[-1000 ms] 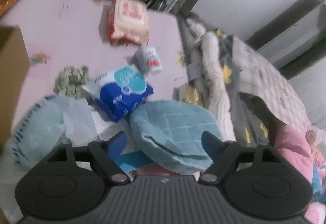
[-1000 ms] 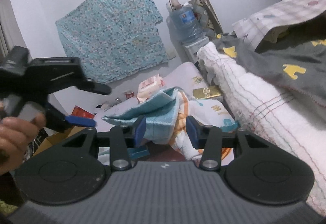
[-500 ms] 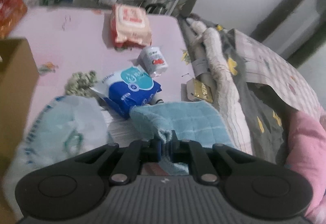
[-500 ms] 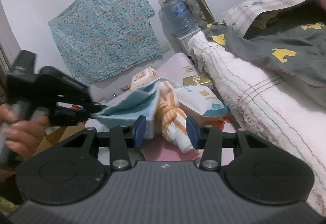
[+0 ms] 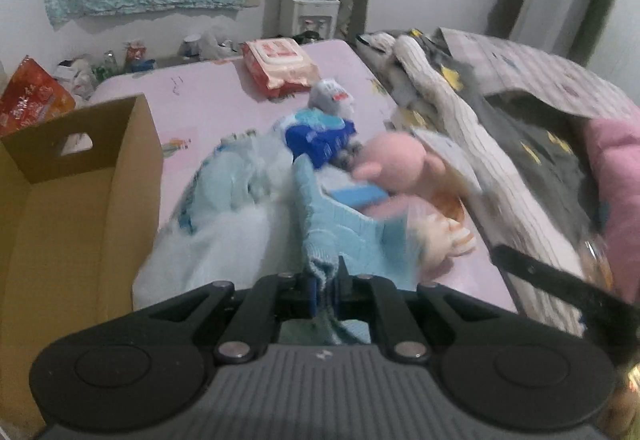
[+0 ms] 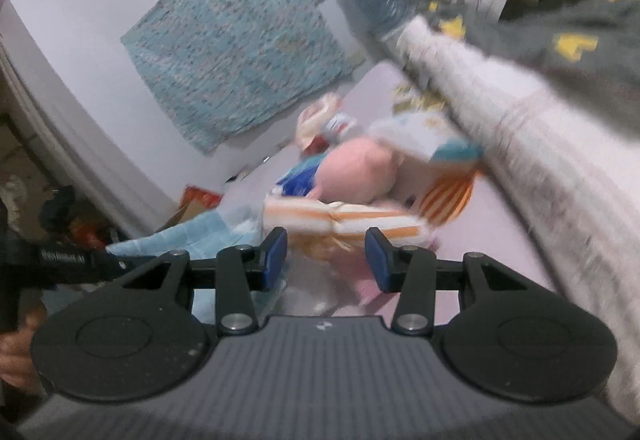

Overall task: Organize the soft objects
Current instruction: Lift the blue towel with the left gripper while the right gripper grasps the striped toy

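My left gripper [image 5: 324, 282] is shut on a corner of the light blue quilted towel [image 5: 340, 228], which is lifted off the pile on the pink bed. Behind the towel lie a pink plush toy [image 5: 396, 160] and an orange-striped white cloth [image 5: 444, 236]. My right gripper [image 6: 326, 260] stands open, its blue pads apart, just in front of the striped cloth [image 6: 352, 218]; the plush toy [image 6: 356, 176] lies beyond it. In the right wrist view the towel [image 6: 192, 232] hangs at the left from the left gripper's black body [image 6: 76, 264].
An open cardboard box [image 5: 80, 200] stands at the left. Beside it lie a white and blue plastic bag [image 5: 224, 208], a blue pack [image 5: 320, 140] and a wipes pack [image 5: 280, 66]. Rolled blankets [image 5: 460, 128] border the right side. A hand [image 6: 20, 340] holds the left gripper.
My left gripper shut on the blue towel and drew it left and upward, uncovering the pink plush toy. My right gripper dipped and rolled toward the striped cloth, jaws unchanged.
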{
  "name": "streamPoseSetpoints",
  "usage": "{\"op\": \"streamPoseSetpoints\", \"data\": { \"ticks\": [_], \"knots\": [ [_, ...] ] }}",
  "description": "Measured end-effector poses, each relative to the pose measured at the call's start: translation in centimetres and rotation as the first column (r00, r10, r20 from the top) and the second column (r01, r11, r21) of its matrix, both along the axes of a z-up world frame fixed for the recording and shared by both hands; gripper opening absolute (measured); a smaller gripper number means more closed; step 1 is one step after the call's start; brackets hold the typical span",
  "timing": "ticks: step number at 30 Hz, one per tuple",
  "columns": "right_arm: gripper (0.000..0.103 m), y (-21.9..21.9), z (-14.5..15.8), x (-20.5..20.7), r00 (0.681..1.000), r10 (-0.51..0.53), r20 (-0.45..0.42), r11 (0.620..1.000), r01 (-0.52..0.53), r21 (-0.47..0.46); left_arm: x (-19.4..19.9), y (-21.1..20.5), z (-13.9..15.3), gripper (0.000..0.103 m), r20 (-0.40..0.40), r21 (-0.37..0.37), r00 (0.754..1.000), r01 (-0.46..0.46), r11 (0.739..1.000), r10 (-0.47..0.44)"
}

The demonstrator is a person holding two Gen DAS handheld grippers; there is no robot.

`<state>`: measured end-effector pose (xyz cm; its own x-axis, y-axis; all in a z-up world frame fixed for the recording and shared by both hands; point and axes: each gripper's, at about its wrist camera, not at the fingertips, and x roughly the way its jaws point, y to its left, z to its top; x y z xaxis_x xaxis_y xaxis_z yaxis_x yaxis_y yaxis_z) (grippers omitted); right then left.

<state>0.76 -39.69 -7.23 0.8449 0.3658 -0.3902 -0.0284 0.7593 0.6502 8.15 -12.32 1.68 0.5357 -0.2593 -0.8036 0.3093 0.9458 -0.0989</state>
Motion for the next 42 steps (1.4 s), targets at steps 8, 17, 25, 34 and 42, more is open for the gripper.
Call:
{"op": "streamPoseSetpoints", "data": {
  "ticks": [8,17,25,34,42],
  "knots": [
    [0.033,3.4,-2.3,-0.4,0.981,0.167,-0.099,0.980,-0.154,0.127,-3.9,0.7,-2.6,0.008,0.099,0.158,0.994,0.024,0.987,-0.040],
    [0.028,5.1,-2.6,-0.3,0.964,0.212,-0.158,0.964,-0.179,0.198,-7.9,-0.8,-4.9,0.008,0.170,0.256,0.951,0.209,0.944,-0.257],
    [0.029,4.1,0.0,-1.2,0.965,0.258,-0.055,0.945,-0.240,0.220,-11.3,-2.8,-7.2,0.008,0.156,0.298,0.880,0.392,0.871,-0.449],
    [0.028,7.4,-2.0,-0.1,0.911,0.372,-0.179,0.919,-0.336,0.205,-10.5,-0.9,-9.0,0.016,0.025,0.166,0.913,0.399,0.902,-0.408],
    [0.028,8.0,-5.6,0.5,0.867,0.396,-0.303,0.912,-0.334,0.237,-10.1,2.0,-7.6,0.069,-0.015,0.044,0.919,0.395,0.918,-0.394]
  ]
}}
